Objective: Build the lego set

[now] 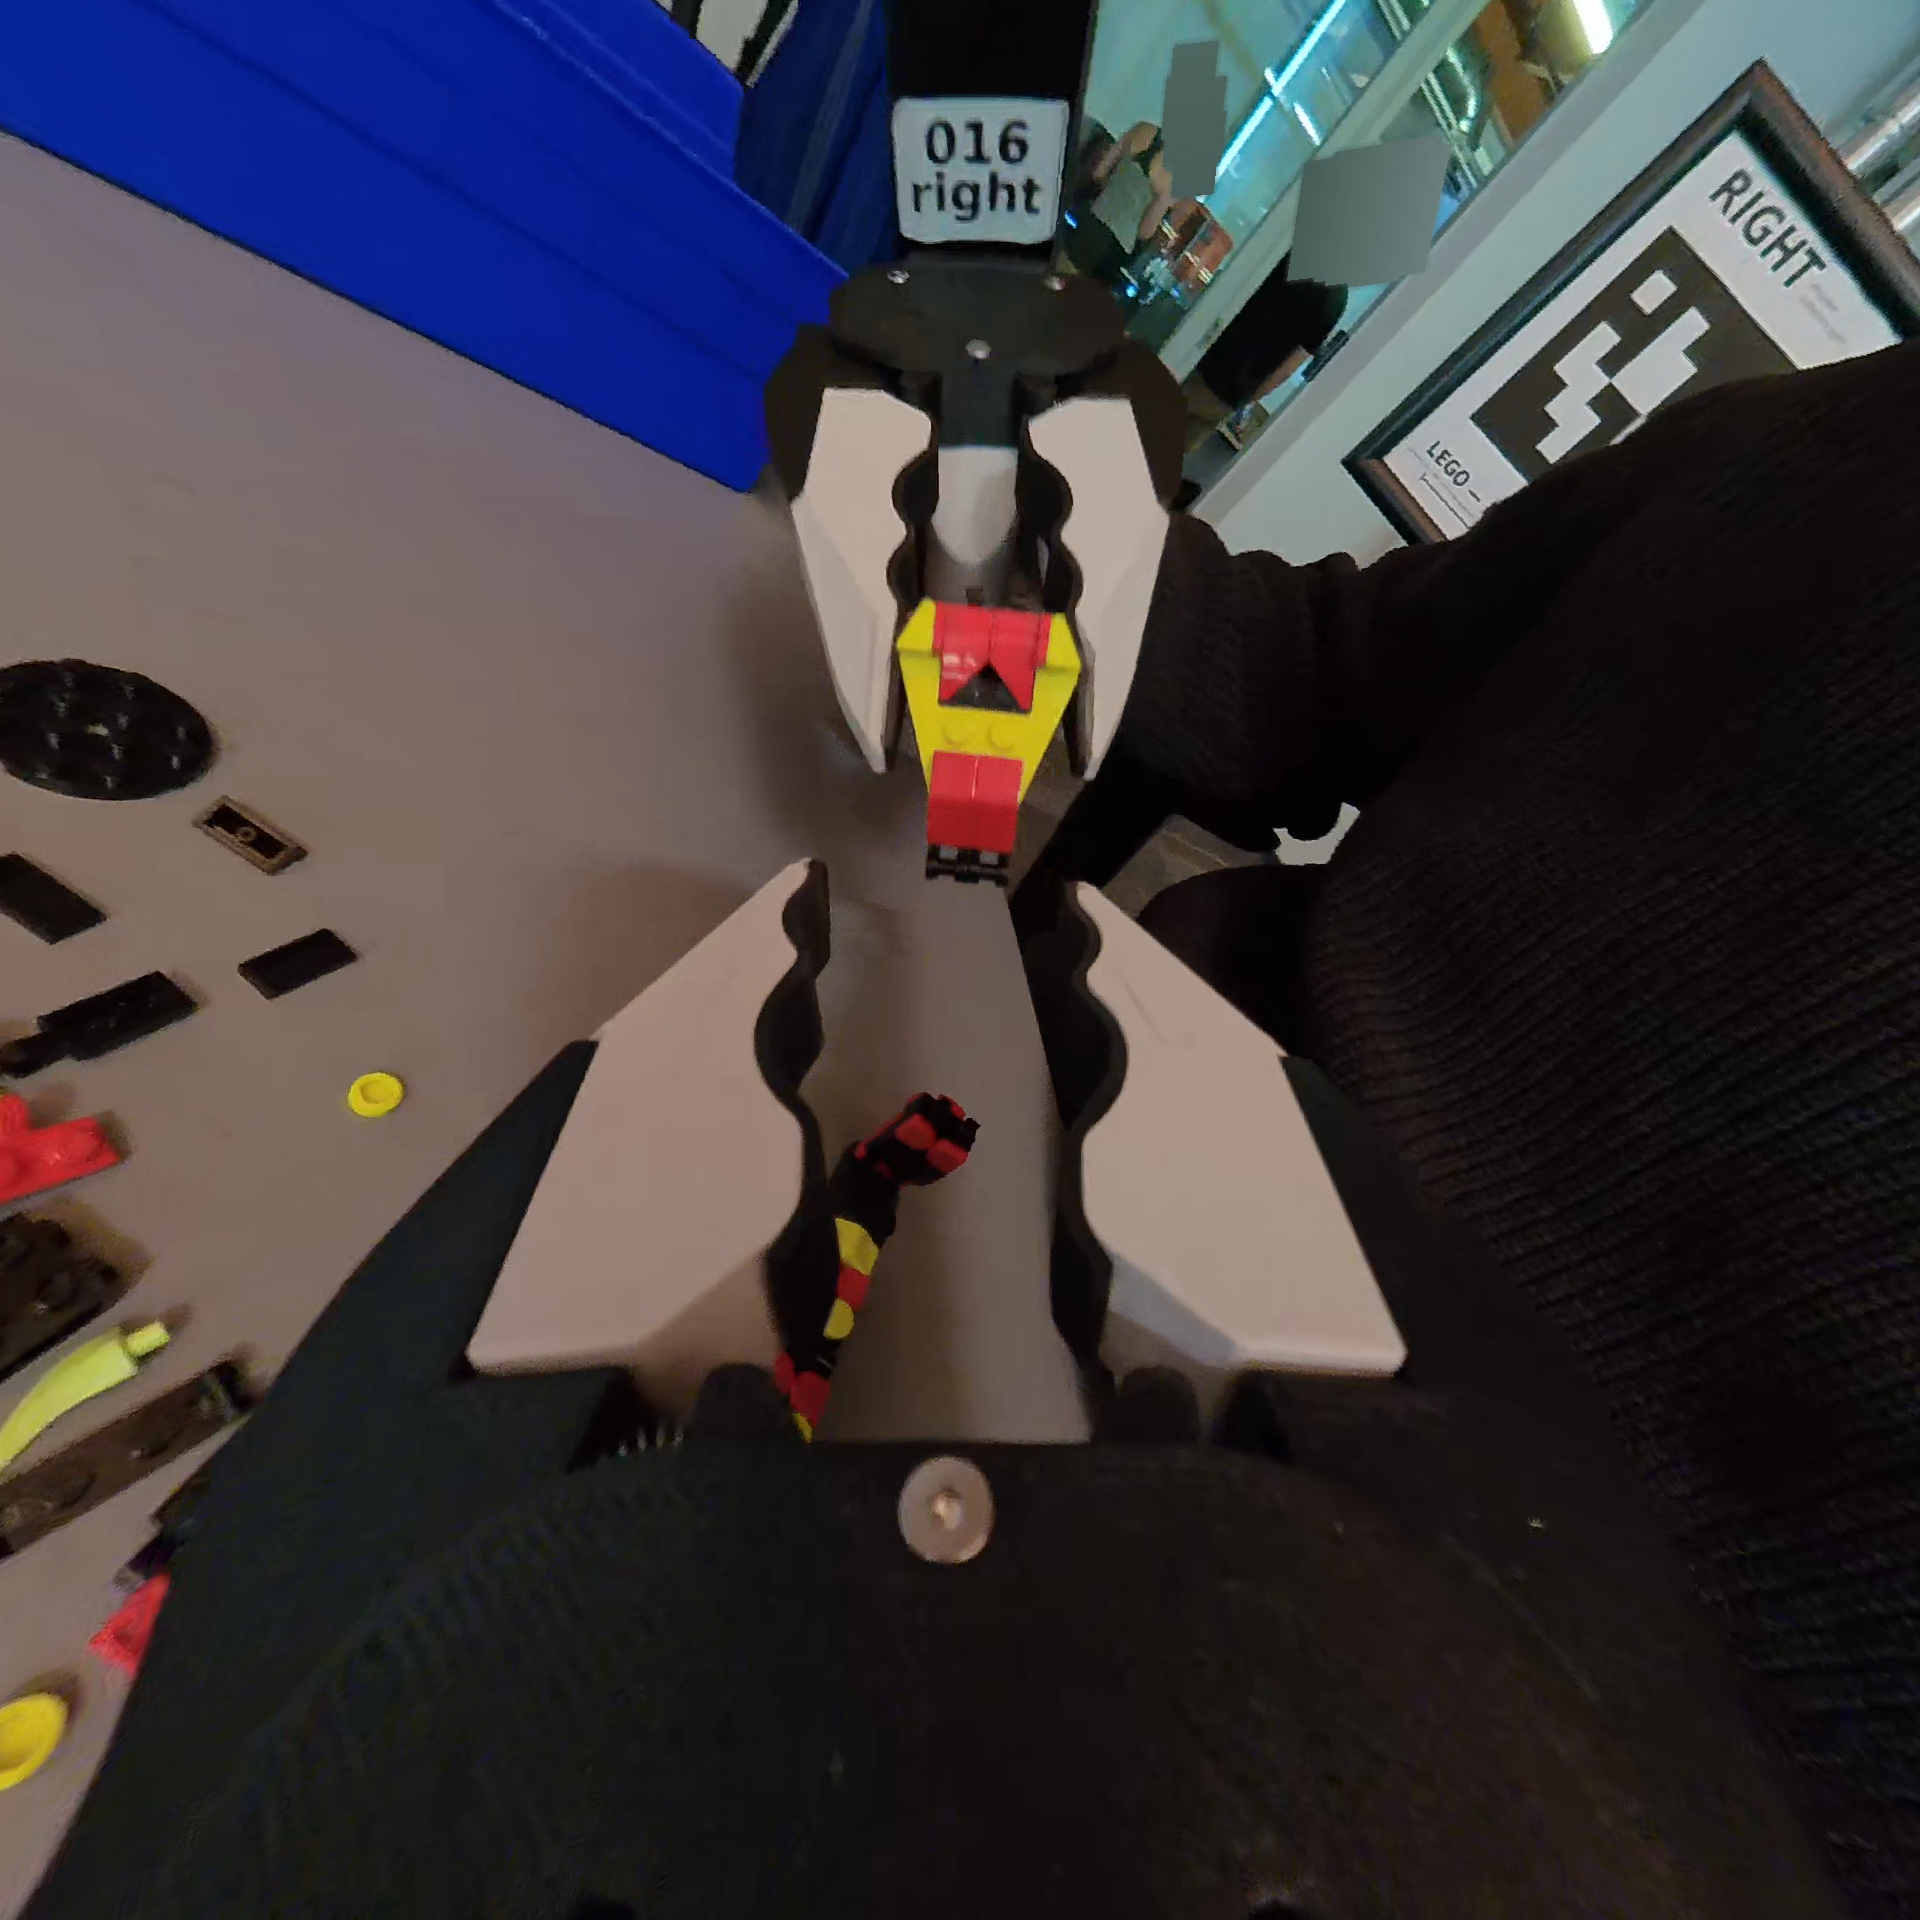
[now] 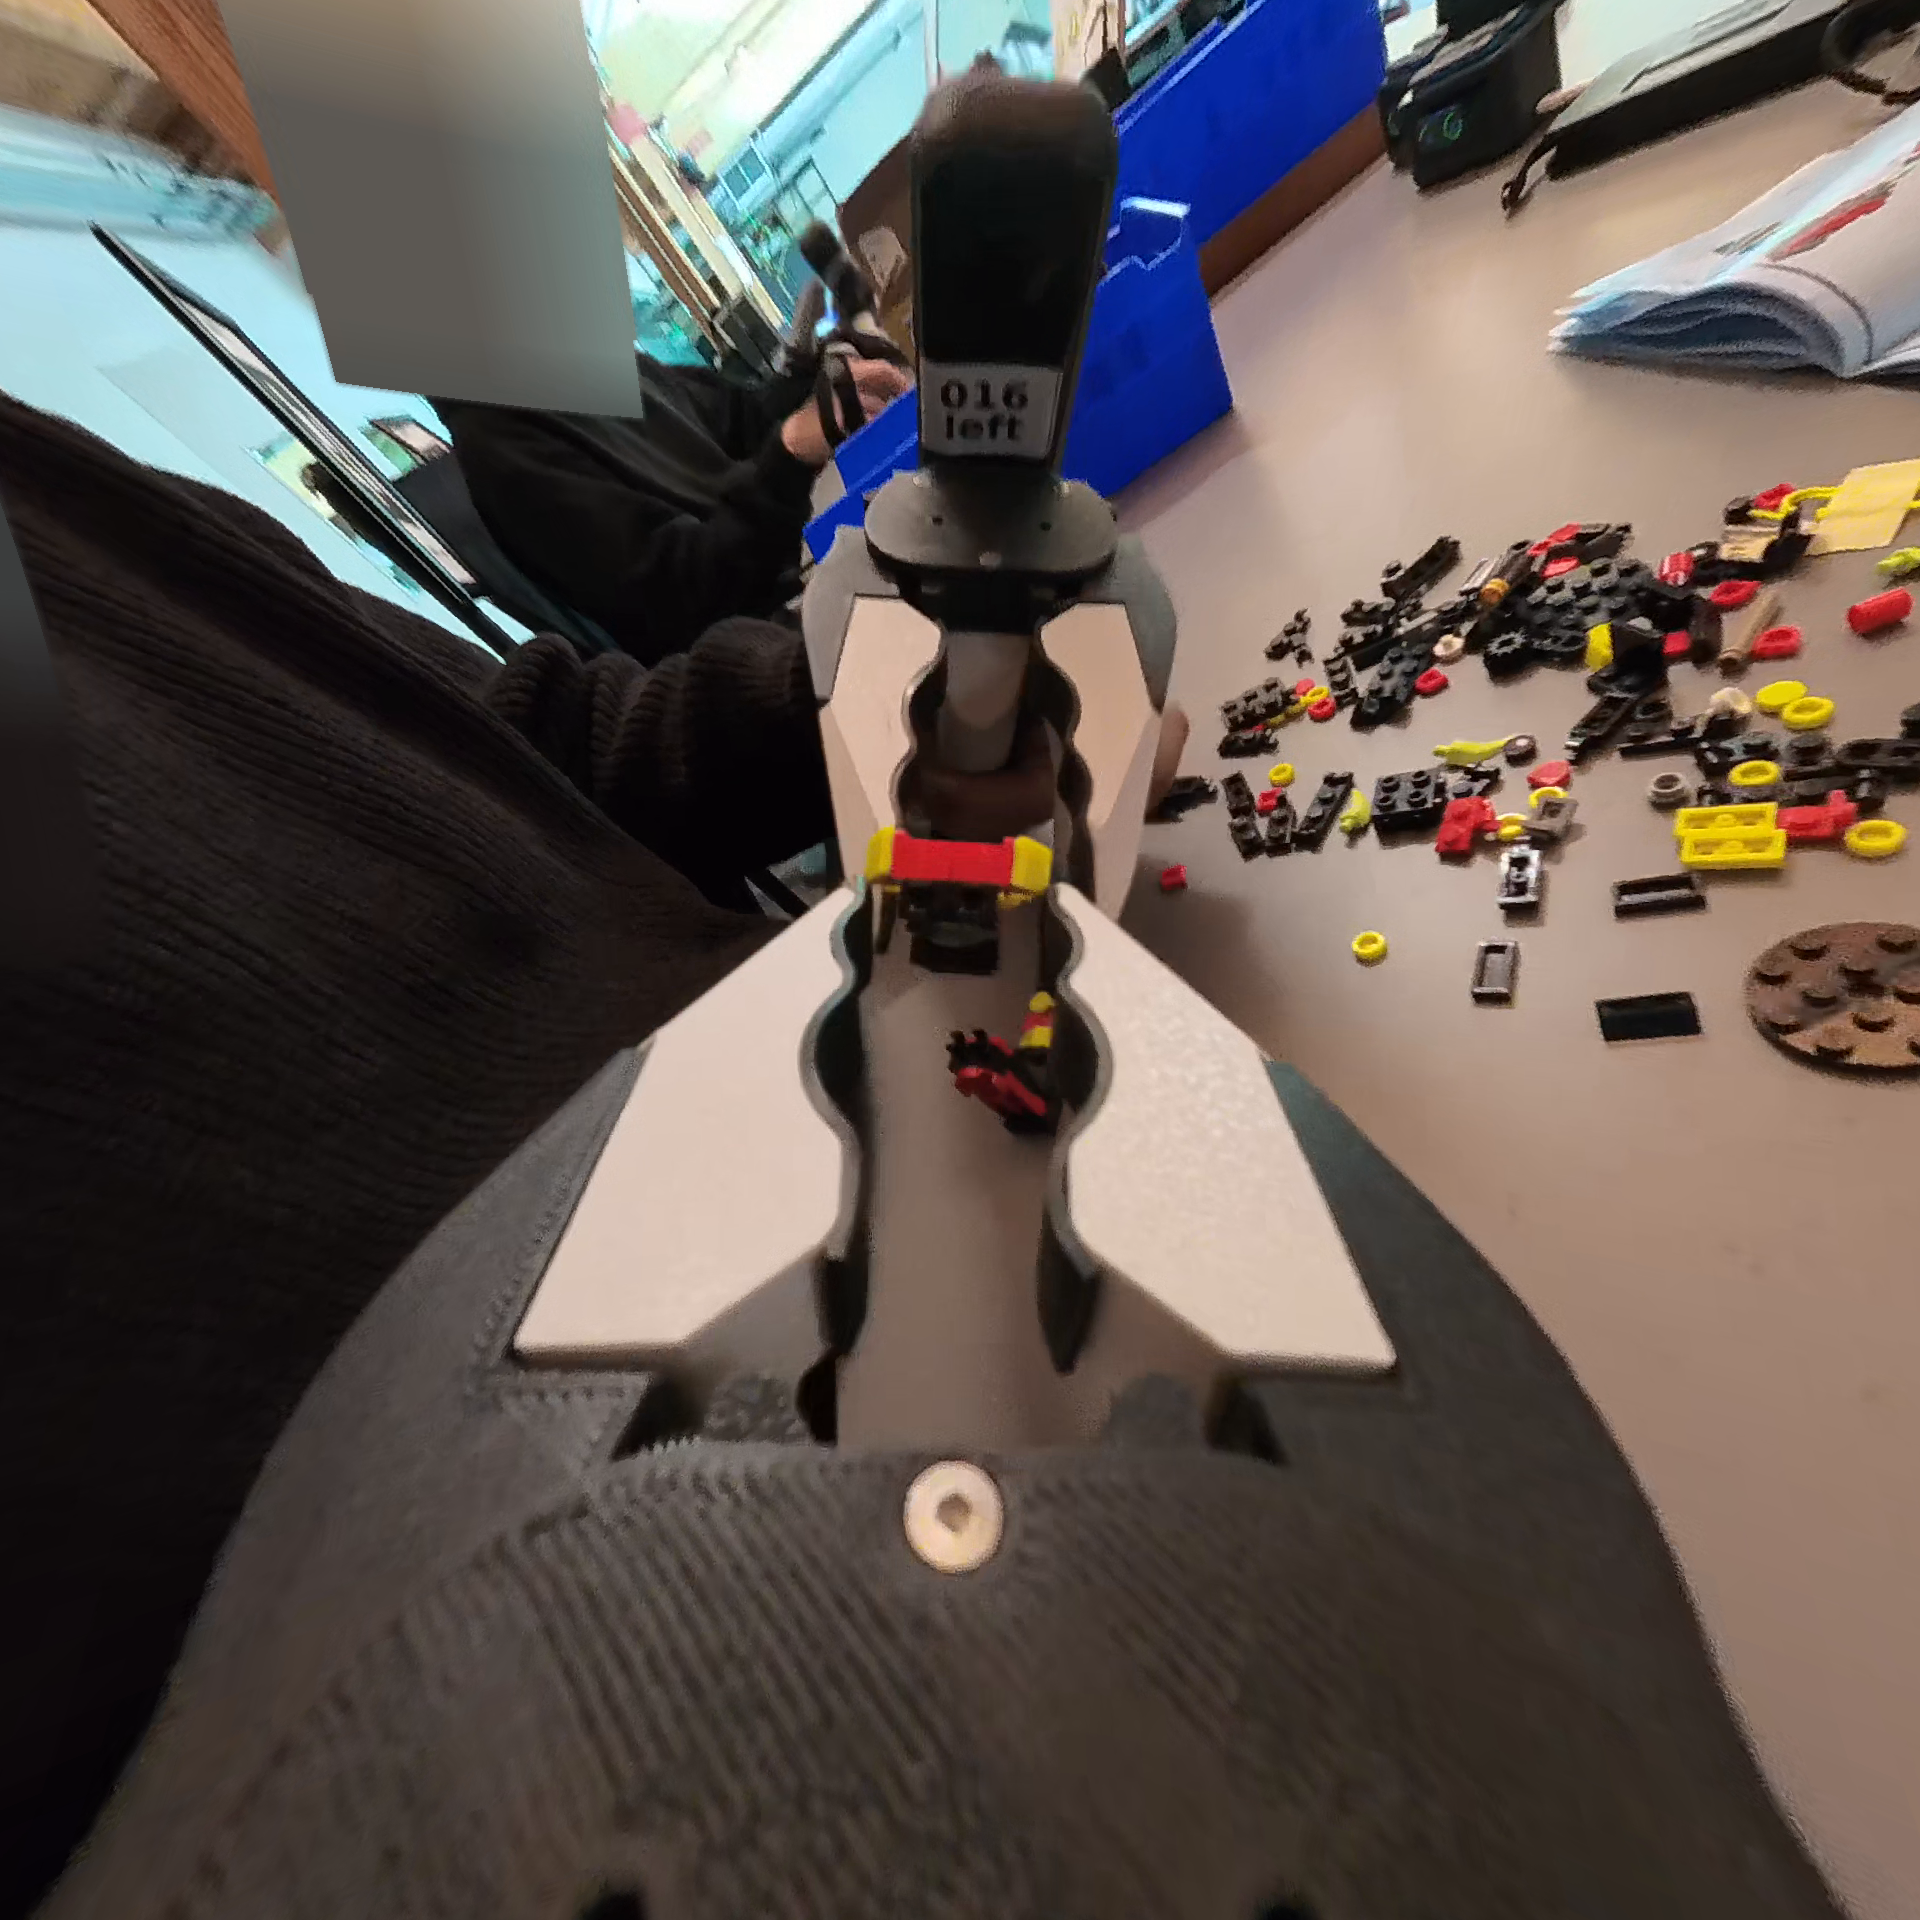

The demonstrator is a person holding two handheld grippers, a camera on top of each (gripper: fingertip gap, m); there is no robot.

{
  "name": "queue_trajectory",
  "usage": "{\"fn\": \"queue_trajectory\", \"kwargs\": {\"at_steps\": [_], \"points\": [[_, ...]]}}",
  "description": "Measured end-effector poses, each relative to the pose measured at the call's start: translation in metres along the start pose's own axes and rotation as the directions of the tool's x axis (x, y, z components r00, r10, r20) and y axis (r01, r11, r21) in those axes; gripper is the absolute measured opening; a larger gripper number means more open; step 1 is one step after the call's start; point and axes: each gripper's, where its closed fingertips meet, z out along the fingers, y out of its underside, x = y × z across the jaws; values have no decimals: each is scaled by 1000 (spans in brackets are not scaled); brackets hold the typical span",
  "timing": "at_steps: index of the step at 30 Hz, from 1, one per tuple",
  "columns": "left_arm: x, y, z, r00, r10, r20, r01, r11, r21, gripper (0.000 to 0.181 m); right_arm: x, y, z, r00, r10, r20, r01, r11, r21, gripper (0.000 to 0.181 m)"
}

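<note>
My right gripper (image 1: 982,774) is shut on a small yellow and red Lego assembly (image 1: 982,707) with a black underside, held in the air. In the right wrist view the assembly (image 2: 956,868) sits at that gripper's tips (image 2: 961,909). My left gripper (image 1: 935,894) faces it head-on, open and empty, its tips just short of the assembly's black end. A jointed black, red and yellow chain piece (image 1: 883,1216) shows between the left fingers, lower down and apparently on the grey table. It also shows in the right wrist view (image 2: 1003,1070).
Loose black, red and yellow Lego parts (image 2: 1558,707) are spread on the table, with a round black plate (image 2: 1839,992) among them. Blue bins (image 2: 1164,343) stand behind, and an open booklet (image 2: 1766,281) lies at the back. A black sleeve (image 1: 1558,831) is close by. Only a small space, under 4 cm, lies between the two pairs of fingers. The round black plate (image 2: 1839,992) lies around 12 centimetres away from my left fingertips.
</note>
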Motion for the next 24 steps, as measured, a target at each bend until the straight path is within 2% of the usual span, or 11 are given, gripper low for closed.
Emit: {"fn": "queue_trajectory", "kwargs": {"at_steps": [4,8,11,13,18,21,24], "points": [[3,3,8,1000,-1,-12,1,1000,-18,41,-3,-8,-3,999,37,36,-38,998,54,30],[8,-2,10,999,-5,-33,5,1000,12,36,-4,-7,-1,999,27,38,-28,998,47,30],[11,-6,9,999,-17,-51,19,999,38,28,-6,-4,1,999,9,36,-10,999,31,29],[11,-8,8,999,-16,-52,19,999,44,13,-6,-2,3,1000,-4,31,4,1000,17,30],[10,-9,5,998,-14,-53,16,999,49,14,-6,-3,3,1000,-8,27,7,1000,26,30],[6,-10,4,999,-19,-36,21,998,52,13,-6,-8,0,999,6,42,-9,998,62,42],[4,-11,2,1000,-19,-25,21,998,58,14,-1,-10,-4,999,24,27,-26,997,72,40]]}}
